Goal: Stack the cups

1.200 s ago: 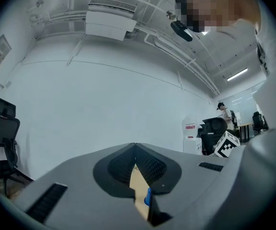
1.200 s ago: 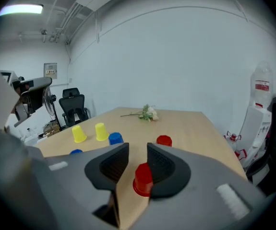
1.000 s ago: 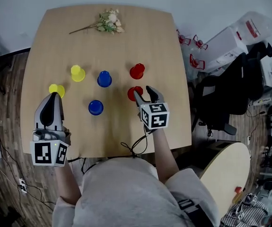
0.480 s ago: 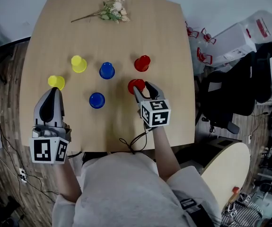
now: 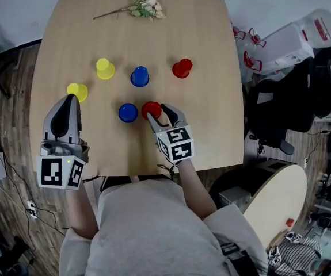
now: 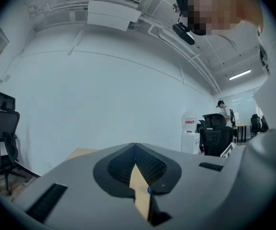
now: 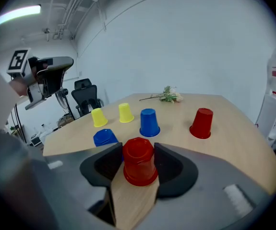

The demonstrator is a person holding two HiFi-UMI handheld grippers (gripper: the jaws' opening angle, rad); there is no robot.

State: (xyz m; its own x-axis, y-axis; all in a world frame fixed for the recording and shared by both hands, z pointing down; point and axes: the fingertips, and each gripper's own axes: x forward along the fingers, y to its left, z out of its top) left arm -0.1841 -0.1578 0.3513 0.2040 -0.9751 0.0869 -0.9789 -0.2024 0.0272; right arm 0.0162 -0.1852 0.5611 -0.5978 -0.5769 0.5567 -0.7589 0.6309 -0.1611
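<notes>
Right side: your right gripper (image 7: 138, 150) has just been closing its jaws and now clamps the near red cup (image 5: 151, 108) by its sides, mouth down. The jaws stand wide only because the cup is wide.
Lift: I cannot tell whether that cup's rim is clear of the table (image 5: 205, 137).
Left side: your left gripper (image 5: 68, 100) has its jaws pressed together on nothing, at the table's front left, near one yellow cup (image 5: 78, 91).
Layout: all six cups are mouth down and none is stacked. The far red cup (image 5: 182, 68) stands well apart from yours.
Blue neighbour: the near blue cup (image 5: 128, 112) sits just beside your cup, so a sideways swing could let a jaw shove or topple it.
Grip risk: squeeze harder and the thin wall may buckle and pop free; ease off and the tapered cup may slide out.
Stacking risk: if you arrive low or tilted, your rim may catch the target's top and tip it, and nothing steadies that cup.
</notes>
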